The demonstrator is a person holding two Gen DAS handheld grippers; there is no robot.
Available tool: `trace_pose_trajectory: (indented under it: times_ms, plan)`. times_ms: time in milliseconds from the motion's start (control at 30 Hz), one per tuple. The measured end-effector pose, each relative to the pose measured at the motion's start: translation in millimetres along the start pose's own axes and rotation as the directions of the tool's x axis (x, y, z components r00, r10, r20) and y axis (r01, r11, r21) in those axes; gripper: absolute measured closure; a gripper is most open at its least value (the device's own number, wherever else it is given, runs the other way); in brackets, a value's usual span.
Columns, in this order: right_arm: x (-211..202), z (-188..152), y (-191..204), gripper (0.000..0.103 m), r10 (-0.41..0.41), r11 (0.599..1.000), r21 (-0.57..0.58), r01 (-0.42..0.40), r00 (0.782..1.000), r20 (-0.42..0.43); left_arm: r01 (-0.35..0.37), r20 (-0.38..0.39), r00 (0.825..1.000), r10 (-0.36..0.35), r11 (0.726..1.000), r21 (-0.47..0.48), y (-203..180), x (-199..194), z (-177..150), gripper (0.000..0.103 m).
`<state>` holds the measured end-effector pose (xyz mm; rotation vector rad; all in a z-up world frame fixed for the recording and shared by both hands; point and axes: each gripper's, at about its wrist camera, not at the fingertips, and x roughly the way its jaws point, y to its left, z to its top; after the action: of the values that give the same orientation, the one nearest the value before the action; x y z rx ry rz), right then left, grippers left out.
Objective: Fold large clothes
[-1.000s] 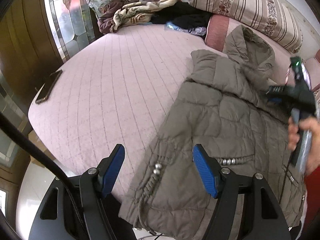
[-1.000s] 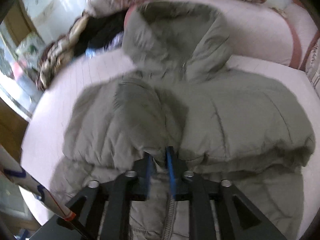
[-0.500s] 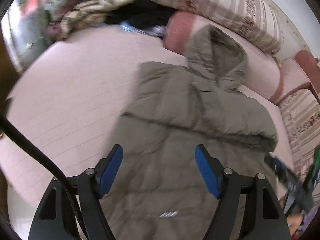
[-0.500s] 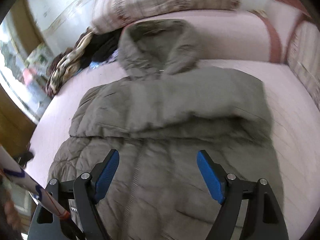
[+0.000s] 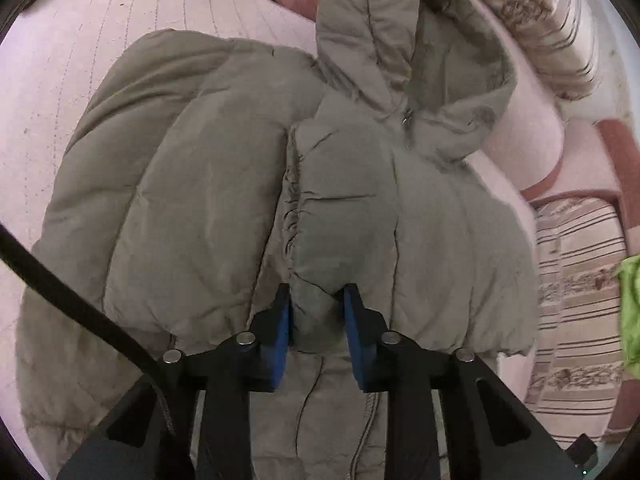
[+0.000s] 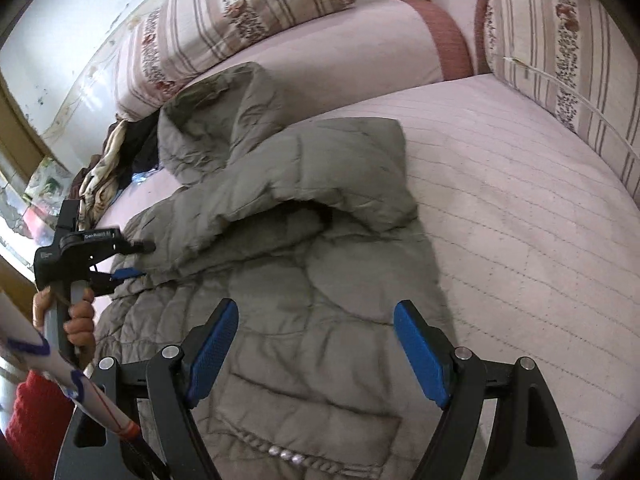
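Note:
A grey-green padded hooded jacket (image 5: 192, 184) lies on the pink bed, sleeves folded across its chest, hood (image 5: 404, 52) toward the headboard. My left gripper (image 5: 318, 304) is shut on the cuff end of the folded sleeve (image 5: 344, 216) at the jacket's middle. In the right wrist view the jacket (image 6: 312, 280) spreads below my right gripper (image 6: 316, 320), which is open and empty above its lower front. The left gripper (image 6: 128, 260) shows there at the left, pinching the sleeve edge.
The pink quilted mattress (image 6: 520, 208) extends right of the jacket. Striped pillows (image 6: 240, 12) and a pink bolster (image 6: 340, 60) line the headboard. A heap of other clothes (image 6: 108, 168) lies at the far left. A green cloth (image 5: 630, 304) sits at the right edge.
My left gripper moved in over the jacket and shut on the folded sleeve's end. My right gripper let go of the jacket, opened and pulled back toward the hem.

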<state>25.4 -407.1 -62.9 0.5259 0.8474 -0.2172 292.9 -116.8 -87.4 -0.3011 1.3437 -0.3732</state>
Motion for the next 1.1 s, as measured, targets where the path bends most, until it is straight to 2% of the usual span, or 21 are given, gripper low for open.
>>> trace_pose_trajectory:
  times_ms: [33,133,233,300,433,567,767,867,967,1000,1033,1100]
  plan:
    - [2,2,-1,0.019,-0.004,1.0,0.006,0.004,1.0,-0.001,-0.01,0.012,1.0,0.01,1.0,0.016,-5,-5,1,0.086]
    - [6,11,1,0.019,0.0,1.0,0.021,-0.001,1.0,0.007,-0.025,0.071,0.997,0.022,0.999,0.04,-5,-29,5,0.088]
    - [8,21,13,0.019,0.006,1.0,-0.008,-0.006,1.0,0.029,-0.077,0.172,0.983,0.068,0.996,0.047,7,-61,7,0.088]
    - [14,29,27,0.019,0.01,0.999,-0.036,-0.009,0.999,0.039,-0.101,0.194,0.977,0.092,0.994,0.037,21,-68,8,0.088]
    - [47,43,53,0.019,-0.016,0.997,-0.074,0.018,0.999,0.03,-0.118,0.127,0.985,0.119,0.993,-0.016,52,-44,16,0.086]
    - [92,50,67,0.019,-0.077,0.993,-0.091,0.075,0.997,-0.02,-0.133,0.118,0.984,0.134,0.991,-0.024,59,-25,19,0.082]
    - [143,45,65,0.019,-0.164,0.982,-0.109,0.154,0.982,-0.094,-0.213,0.16,0.965,0.206,0.976,0.032,47,-19,18,0.069]
    - [147,46,67,0.018,-0.189,0.976,-0.133,0.175,0.977,-0.103,-0.24,0.165,0.959,0.23,0.97,0.042,43,-31,14,0.059]
    - [132,47,70,0.018,-0.192,0.974,-0.137,0.179,0.978,-0.087,-0.241,0.213,0.952,0.219,0.966,0.087,37,-60,-6,0.051]
    - [125,47,71,0.018,-0.192,0.974,-0.14,0.18,0.978,-0.076,-0.251,0.236,0.946,0.222,0.963,0.102,36,-70,-15,0.044]
    - [113,44,72,0.018,-0.19,0.973,-0.144,0.18,0.98,-0.058,-0.276,0.272,0.933,0.238,0.955,0.109,36,-84,-28,0.04]
    - [94,39,72,0.018,-0.186,0.972,-0.15,0.179,0.982,-0.031,-0.319,0.322,0.907,0.273,0.942,0.1,40,-99,-49,0.037]
